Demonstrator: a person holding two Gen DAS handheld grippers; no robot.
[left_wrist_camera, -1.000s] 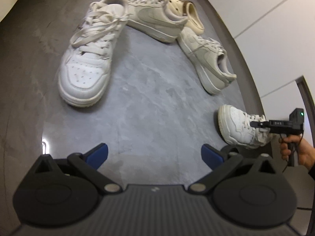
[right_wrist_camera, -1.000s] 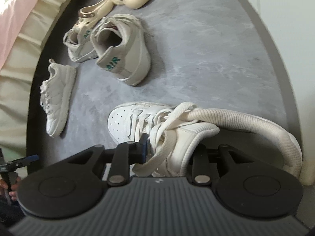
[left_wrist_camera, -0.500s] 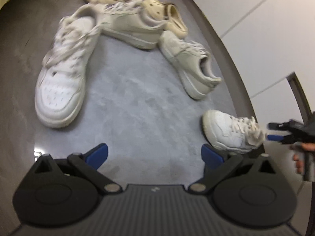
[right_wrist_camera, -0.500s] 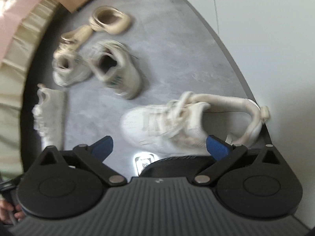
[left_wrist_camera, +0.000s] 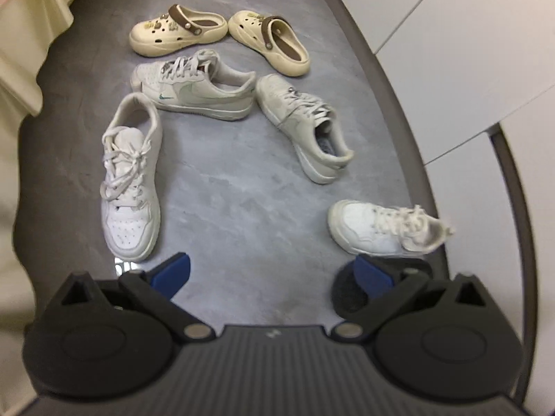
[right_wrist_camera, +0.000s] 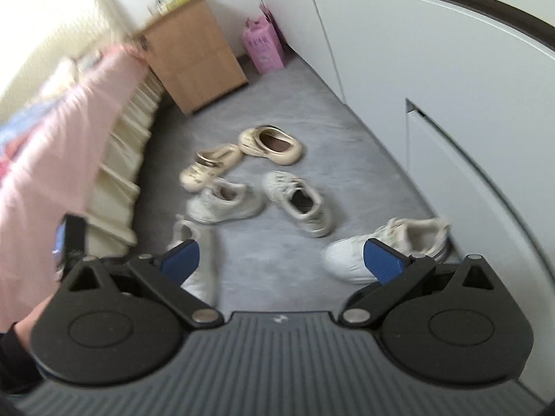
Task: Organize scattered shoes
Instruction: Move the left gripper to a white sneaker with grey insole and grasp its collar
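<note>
Several shoes lie on the grey floor. In the left wrist view a white sneaker (left_wrist_camera: 130, 180) lies at the left, a second white sneaker (left_wrist_camera: 385, 230) at the right by the wall, two cream sneakers (left_wrist_camera: 194, 86) (left_wrist_camera: 305, 126) in the middle, and two cream clogs (left_wrist_camera: 177, 33) (left_wrist_camera: 274, 43) beyond. My left gripper (left_wrist_camera: 274, 274) is open and empty above the floor between the white sneakers. My right gripper (right_wrist_camera: 281, 258) is open and empty, raised above the white sneaker (right_wrist_camera: 388, 246) by the wall. The other white sneaker (right_wrist_camera: 197, 260) shows behind its left finger.
A white cabinet wall (right_wrist_camera: 451, 104) runs along the right. A bed with a pink cover (right_wrist_camera: 69, 114) and cream skirt runs along the left. A wooden nightstand (right_wrist_camera: 190, 55) and a pink bag (right_wrist_camera: 265, 46) stand at the far end.
My right gripper let go of the white sneaker by the wall, opened and pulled up and back. My left gripper also pulled back, so more shoes show.
</note>
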